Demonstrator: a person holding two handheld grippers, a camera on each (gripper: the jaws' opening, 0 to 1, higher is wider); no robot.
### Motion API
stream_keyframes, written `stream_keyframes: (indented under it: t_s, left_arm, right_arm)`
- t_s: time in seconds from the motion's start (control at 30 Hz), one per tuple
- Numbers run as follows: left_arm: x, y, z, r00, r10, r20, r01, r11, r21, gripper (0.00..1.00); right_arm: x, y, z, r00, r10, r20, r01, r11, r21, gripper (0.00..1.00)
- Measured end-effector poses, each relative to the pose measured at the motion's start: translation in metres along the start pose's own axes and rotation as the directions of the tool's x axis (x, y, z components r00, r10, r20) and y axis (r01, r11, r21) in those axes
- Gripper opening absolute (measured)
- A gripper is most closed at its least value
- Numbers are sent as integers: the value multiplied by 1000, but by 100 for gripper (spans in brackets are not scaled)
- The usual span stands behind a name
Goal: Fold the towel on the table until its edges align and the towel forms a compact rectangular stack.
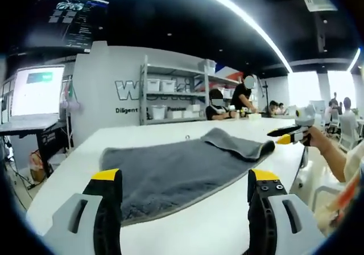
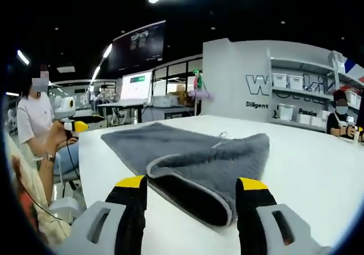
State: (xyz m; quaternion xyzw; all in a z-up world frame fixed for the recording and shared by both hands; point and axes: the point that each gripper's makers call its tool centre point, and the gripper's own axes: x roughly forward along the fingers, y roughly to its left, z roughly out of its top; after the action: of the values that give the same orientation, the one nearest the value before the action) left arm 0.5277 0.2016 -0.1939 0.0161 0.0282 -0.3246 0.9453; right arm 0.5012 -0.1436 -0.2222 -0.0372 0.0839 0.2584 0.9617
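Left gripper view: both hand-held grippers spread wide, towel [image 1: 182, 172] corner folded over, bare table [image 1: 227, 221] around its edges.

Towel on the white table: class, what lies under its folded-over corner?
Under the folded corner of the grey towel is more of the same towel, on the white table. A dark gap shows at the fold; deeper inside is covered.

A plain charcoal-grey terry towel [image 1: 182, 172] with a paler grey edging lies mid-frame on the glossy white table [image 1: 222, 226]. The grey plastic left gripper [image 1: 185, 184] and right gripper [image 2: 190, 189] have black jaws capped bright yellow, low in frame.
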Motion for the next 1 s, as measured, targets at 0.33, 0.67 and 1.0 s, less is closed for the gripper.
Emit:
stream_keyframes:
  t_s: [0.33, 0.67, 1.0]
  left_arm:
    - [57, -49, 9, 988, -136, -72, 141, 988, 59, 90]
    - [121, -92, 59, 970, -243, -18, 244, 969, 42, 89]
    - [216, -110, 75, 947, -301, -114, 308, 950, 54, 84]
  right_arm:
    - [-28, -26, -14, 998, -6, 66, 7, 1000, -14, 72]
    - [-46, -27, -11, 993, 12, 114, -12, 1000, -2, 70]
    - [-49, -25, -6, 993, 30, 111, -29, 1000, -7, 68]
